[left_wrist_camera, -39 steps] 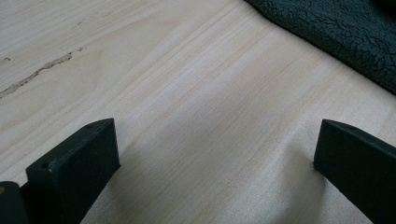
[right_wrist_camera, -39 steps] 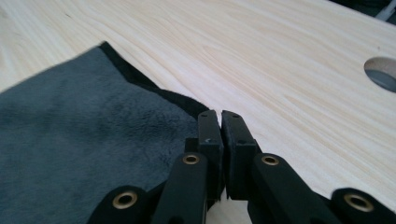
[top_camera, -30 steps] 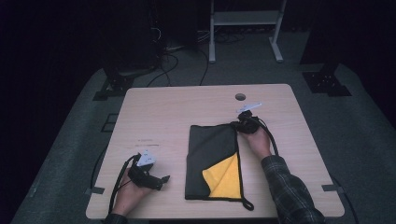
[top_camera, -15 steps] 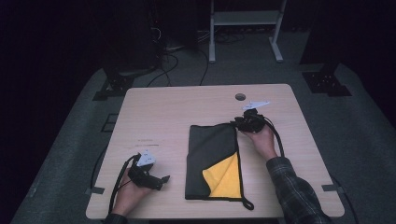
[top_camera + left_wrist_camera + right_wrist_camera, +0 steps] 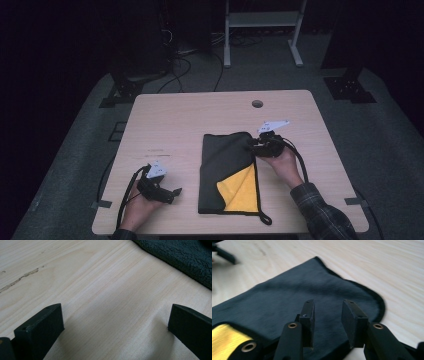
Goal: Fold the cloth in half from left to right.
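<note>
A dark cloth (image 5: 225, 160) lies flat on the wooden table (image 5: 190, 115), with a yellow inner face (image 5: 240, 187) turned up at its near right corner. My right gripper (image 5: 257, 146) hovers at the cloth's right edge. In the right gripper view the cloth (image 5: 287, 297) lies under the gripper (image 5: 328, 320), whose jaws have just been opening and stand apart with nothing between them. My left gripper (image 5: 172, 192) rests at the front left, apart from the cloth. In the left gripper view it (image 5: 115, 325) is open over bare wood, with the cloth (image 5: 180, 257) beyond.
A thin cord loop (image 5: 265, 219) trails from the cloth's near right corner. A round cable hole (image 5: 257, 103) is in the far part of the tabletop. Behind the table are a white stand (image 5: 262, 30) and floor cables (image 5: 185, 55).
My right hand has drawn back from the cloth's far right corner toward the person along the right edge. The left hand and the cloth have not moved.
</note>
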The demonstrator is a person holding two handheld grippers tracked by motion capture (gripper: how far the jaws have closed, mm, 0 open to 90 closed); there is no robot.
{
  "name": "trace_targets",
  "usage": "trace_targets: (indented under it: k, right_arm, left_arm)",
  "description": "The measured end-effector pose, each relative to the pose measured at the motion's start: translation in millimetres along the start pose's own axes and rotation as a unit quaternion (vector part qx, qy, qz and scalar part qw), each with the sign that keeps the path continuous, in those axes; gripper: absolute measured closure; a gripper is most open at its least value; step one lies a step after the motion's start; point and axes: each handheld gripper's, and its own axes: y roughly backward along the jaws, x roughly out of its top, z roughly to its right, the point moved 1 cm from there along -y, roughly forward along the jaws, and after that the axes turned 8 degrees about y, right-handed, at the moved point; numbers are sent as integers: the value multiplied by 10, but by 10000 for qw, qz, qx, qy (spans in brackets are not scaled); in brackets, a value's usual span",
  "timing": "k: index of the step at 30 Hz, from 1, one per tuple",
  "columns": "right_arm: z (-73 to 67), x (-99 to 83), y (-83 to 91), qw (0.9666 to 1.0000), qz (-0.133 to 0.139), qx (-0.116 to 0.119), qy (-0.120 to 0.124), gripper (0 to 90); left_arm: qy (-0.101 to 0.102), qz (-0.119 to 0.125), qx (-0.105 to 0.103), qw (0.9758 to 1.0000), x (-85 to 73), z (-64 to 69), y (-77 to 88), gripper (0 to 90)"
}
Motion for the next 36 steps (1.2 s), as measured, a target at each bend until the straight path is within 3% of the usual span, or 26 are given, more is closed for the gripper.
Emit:
trace_targets:
  k: [14, 24, 32, 36]
  right_arm:
    - [-661, 37, 44, 9962, 68, 756, 423, 591]
    - [-1050, 71, -232, 9912, -135, 1128, 679, 490]
    - [-1166, 39, -451, 9878, -439, 1258, 812, 491]
    - [-1210, -24, -520, 9865, -648, 1195, 915, 536]
  left_arm:
    - [0, 0, -1, 10000, 0, 0, 0, 0]
    - [1, -1, -1, 10000, 0, 0, 0, 0]
    - [3, 2, -1, 10000, 0, 0, 0, 0]
    - [-2, 0, 0, 10000, 0, 0, 0, 0]
